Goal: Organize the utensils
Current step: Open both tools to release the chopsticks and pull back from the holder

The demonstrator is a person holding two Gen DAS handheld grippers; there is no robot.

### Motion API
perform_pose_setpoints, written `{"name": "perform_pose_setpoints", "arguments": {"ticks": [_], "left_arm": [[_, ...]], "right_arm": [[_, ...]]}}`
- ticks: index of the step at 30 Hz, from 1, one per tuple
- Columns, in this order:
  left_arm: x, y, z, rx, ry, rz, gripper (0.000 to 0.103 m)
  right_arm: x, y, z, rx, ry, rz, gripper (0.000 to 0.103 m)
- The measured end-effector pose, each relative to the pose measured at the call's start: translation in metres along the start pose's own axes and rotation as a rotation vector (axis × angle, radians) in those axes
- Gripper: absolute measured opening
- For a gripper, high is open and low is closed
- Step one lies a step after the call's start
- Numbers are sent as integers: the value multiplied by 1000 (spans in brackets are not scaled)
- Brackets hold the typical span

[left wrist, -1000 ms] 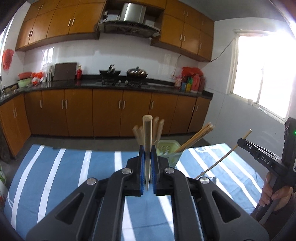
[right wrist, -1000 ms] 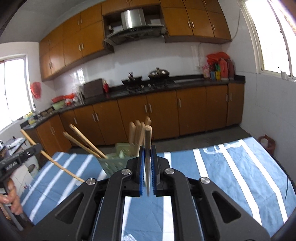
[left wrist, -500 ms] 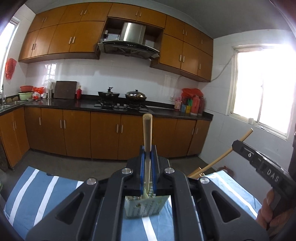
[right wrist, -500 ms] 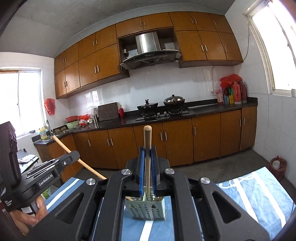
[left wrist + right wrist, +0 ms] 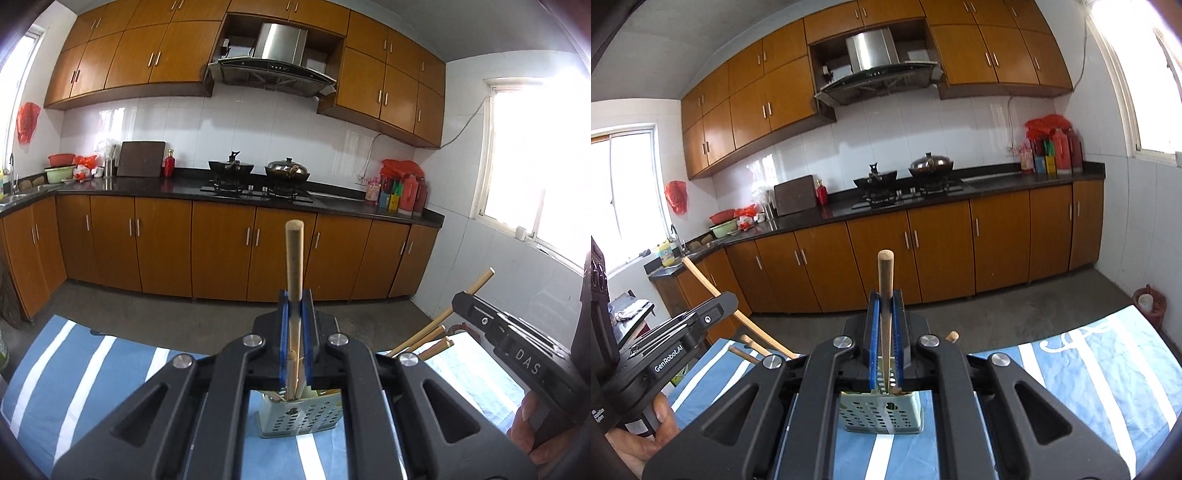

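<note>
My left gripper (image 5: 295, 332) is clamped with its blue pads on a round pale wooden chopstick (image 5: 294, 266), held upright, its lower end dipping into the pale green perforated plastic utensil holder (image 5: 295, 417). That holder stands on the blue-and-white striped tablecloth (image 5: 81, 373). My right gripper (image 5: 885, 332) pinches a second round wooden chopstick (image 5: 885, 288) the same way, upright over the same holder (image 5: 882, 413), where more chopsticks (image 5: 424, 338) lean outward.

A pale green perforated utensil holder (image 5: 882, 413) is stood upright on blue-striped cloth, several wooden chopsticks (image 5: 421, 339) leaning inside, while one chopstick (image 5: 294, 280) per side is held upright above it.
</note>
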State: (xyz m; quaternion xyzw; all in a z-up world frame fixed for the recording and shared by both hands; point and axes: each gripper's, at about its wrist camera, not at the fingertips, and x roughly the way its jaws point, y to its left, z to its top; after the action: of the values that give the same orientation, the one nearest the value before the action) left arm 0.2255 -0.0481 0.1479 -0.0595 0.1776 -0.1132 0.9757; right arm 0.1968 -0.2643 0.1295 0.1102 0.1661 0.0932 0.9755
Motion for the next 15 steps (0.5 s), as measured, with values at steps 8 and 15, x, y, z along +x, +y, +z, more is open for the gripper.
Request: {"name": "perform_pose_setpoints", "arguments": {"ticks": [8, 15], "left_arm": [[14, 7, -5, -16, 29, -3, 9], [-6, 12, -2, -27, -7, -8, 28]], "right_arm": [[10, 2, -7, -4, 38, -10, 8], [-1, 2, -6, 4, 26, -16, 28]]}}
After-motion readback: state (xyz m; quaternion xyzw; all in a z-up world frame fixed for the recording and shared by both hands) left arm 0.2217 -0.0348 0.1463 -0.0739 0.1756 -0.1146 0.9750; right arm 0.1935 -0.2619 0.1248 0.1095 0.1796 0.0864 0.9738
